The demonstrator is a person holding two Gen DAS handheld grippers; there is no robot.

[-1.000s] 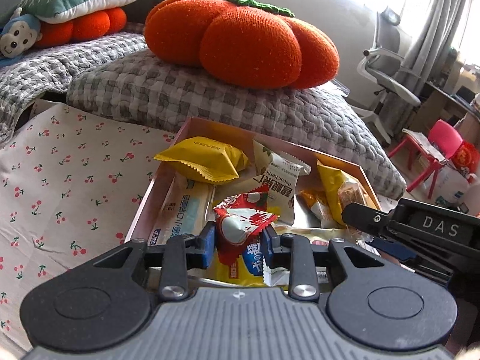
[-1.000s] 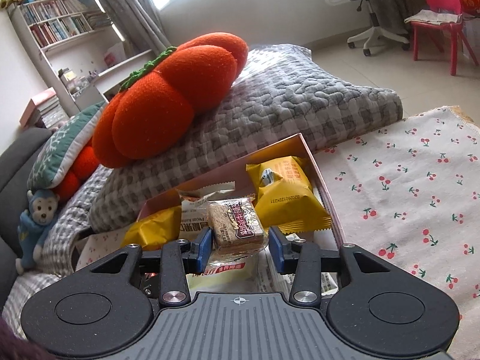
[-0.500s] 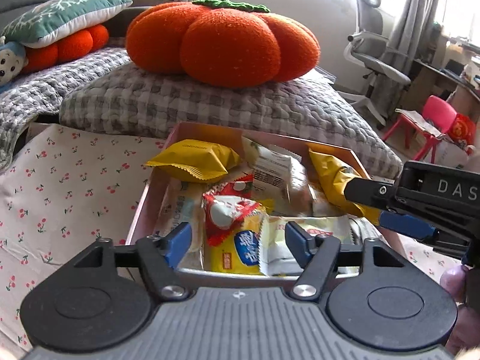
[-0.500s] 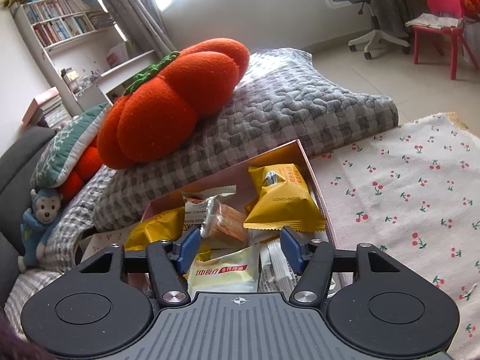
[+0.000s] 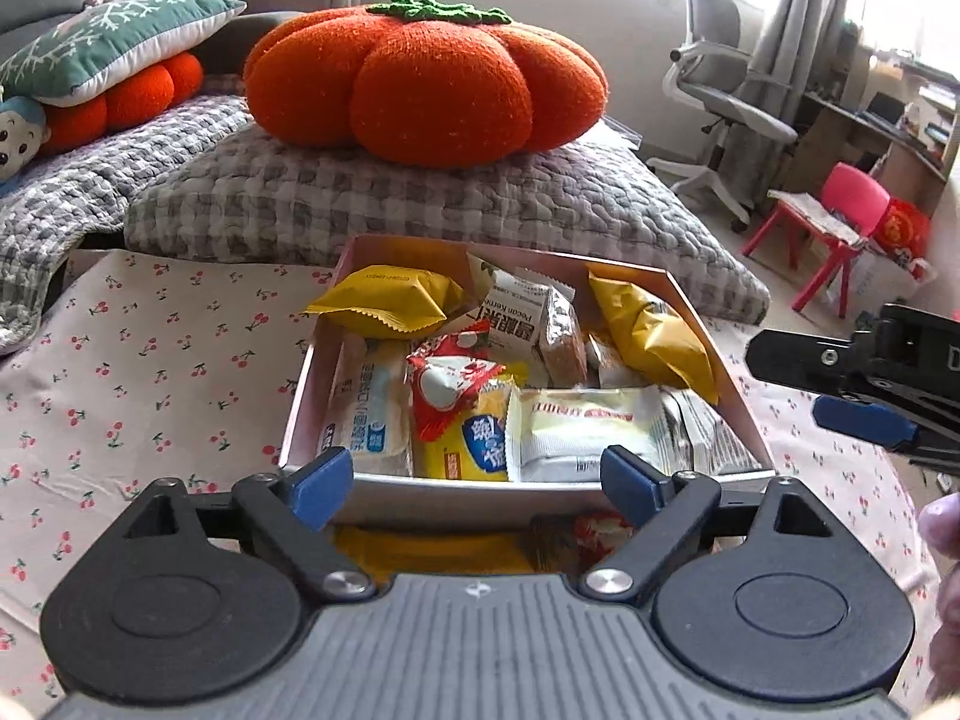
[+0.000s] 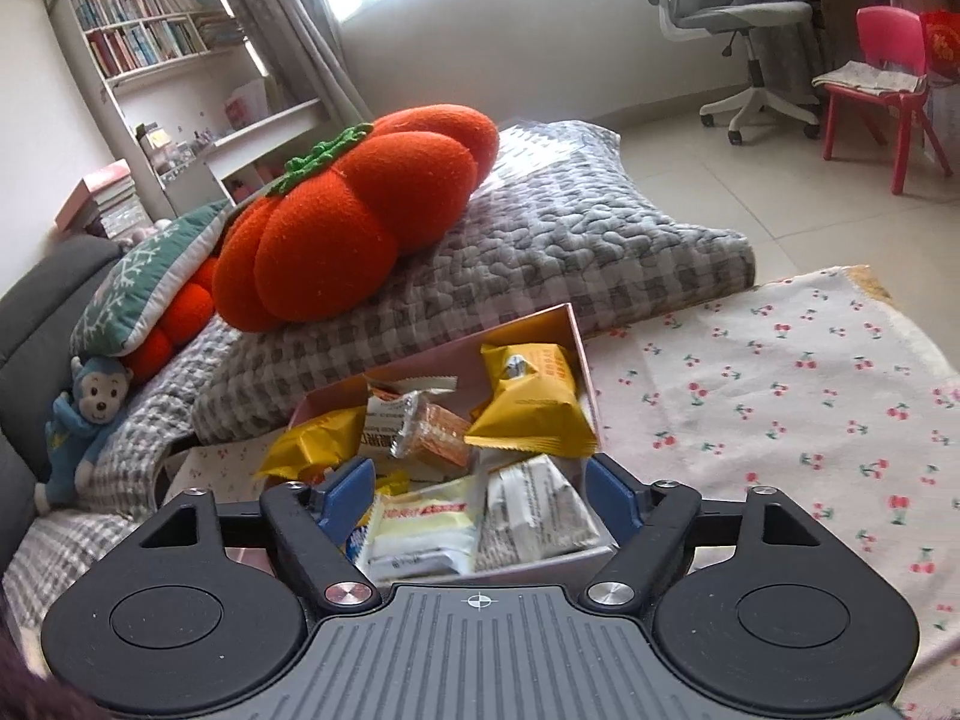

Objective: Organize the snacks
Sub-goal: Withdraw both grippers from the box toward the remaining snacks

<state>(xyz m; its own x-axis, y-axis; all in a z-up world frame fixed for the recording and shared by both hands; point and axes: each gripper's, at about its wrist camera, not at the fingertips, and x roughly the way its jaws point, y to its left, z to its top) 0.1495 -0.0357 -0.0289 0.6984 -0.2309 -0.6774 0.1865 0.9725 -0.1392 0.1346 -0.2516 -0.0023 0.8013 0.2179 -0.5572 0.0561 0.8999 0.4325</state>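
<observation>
Nearest, left hand-held gripper [image 5: 474,480] and right hand-held gripper [image 6: 480,495], jaws opening, spread wide, nothing pinched. Just beyond, pink box [image 5: 312,360] on cherry-print cloth [image 5: 150,372], heaped with snack packets [image 5: 570,432]. Farther back, orange pumpkin cushion [image 5: 420,78] atop grey quilt [image 5: 420,204].

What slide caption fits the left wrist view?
Left tongs opening, holding nothing, over a pink box of snack packets on a cherry-print cloth.
</observation>
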